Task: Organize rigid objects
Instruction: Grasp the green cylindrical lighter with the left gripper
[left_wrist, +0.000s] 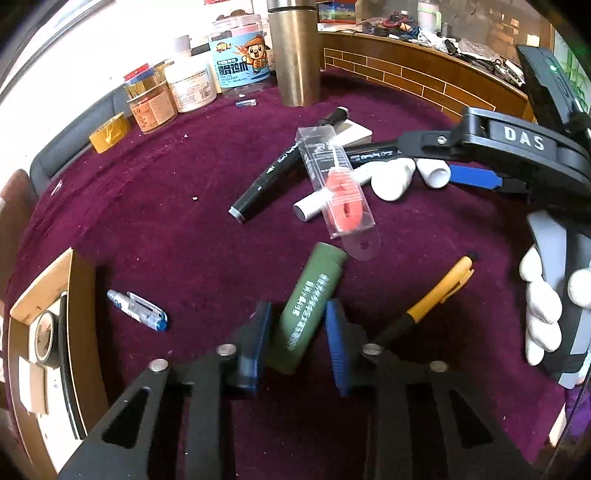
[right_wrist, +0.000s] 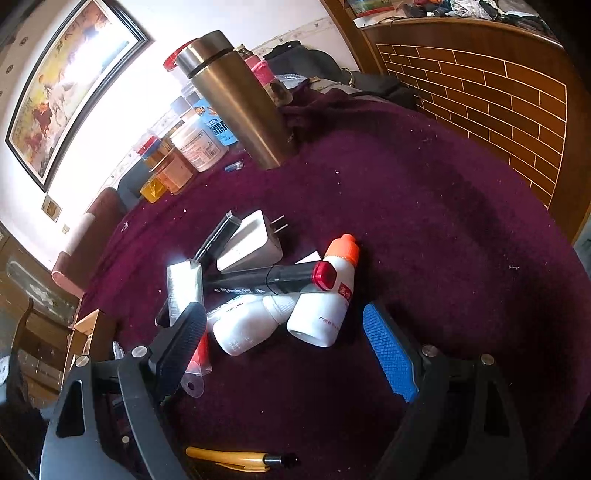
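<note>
The left gripper (left_wrist: 299, 332) had its blue pads on either side of a green tube (left_wrist: 308, 310) lying on the purple cloth (left_wrist: 147, 206), and the pads looked to be touching the tube's sides, so it was pinching it near its close end. Just right of that lay a yellow pen (left_wrist: 439, 291), and off to the left a small blue and clear pen (left_wrist: 138, 304) sat near a cardboard box (left_wrist: 48, 284).

The right gripper (right_wrist: 291, 347) was spread wide, nothing between its fingers, hovering over a pile further back: two white bottles (right_wrist: 321, 306), a black marker with a red end (right_wrist: 273, 278) lying across them, a clear plastic package (right_wrist: 184, 288) and a white charger (right_wrist: 255, 243). A metal flask (right_wrist: 236, 99) stood at the far side with jars (left_wrist: 190, 86) to its left.
</note>
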